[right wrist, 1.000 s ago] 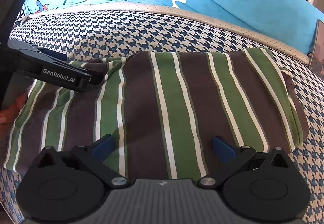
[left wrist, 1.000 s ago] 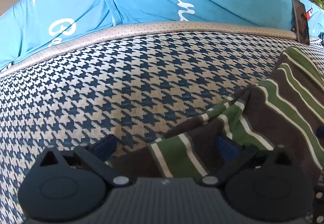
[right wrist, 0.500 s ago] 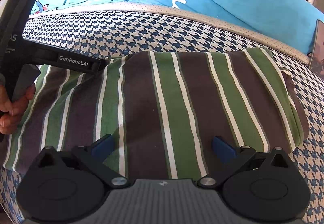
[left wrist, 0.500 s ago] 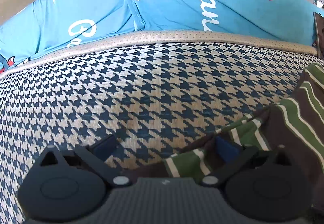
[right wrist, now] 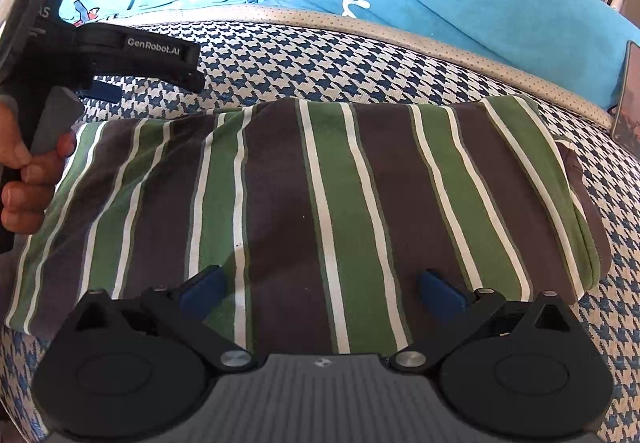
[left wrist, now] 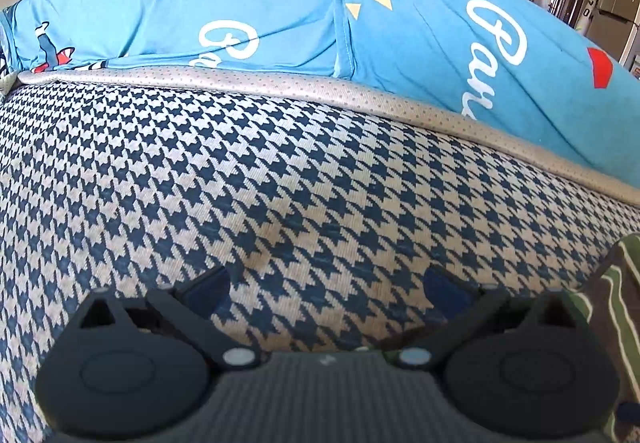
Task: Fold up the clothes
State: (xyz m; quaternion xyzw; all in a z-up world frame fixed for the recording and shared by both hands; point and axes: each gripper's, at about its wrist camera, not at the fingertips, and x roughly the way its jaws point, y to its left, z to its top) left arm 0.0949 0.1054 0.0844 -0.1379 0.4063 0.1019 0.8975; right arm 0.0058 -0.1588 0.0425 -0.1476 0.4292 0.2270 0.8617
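A folded garment (right wrist: 344,195) with green, brown and white stripes lies flat on the houndstooth cover. My right gripper (right wrist: 320,289) hovers open over its near edge, with nothing between the blue pads. In the right wrist view my left gripper (right wrist: 132,79) sits beyond the garment's far left corner, held by a hand (right wrist: 24,179). In the left wrist view the left gripper (left wrist: 326,289) is open over bare houndstooth fabric, and only a strip of the garment (left wrist: 616,307) shows at the right edge.
The houndstooth surface (left wrist: 248,179) ends in a beige dotted border (left wrist: 320,89). Behind it is a blue printed cushion (left wrist: 420,27). A phone (right wrist: 628,99) leans upright at the far right. A doorway and furniture show at the back right.
My left gripper has let go of the garment's corner and drawn left and away, off the cloth. That corner now lies flat. The right gripper has stayed in place.
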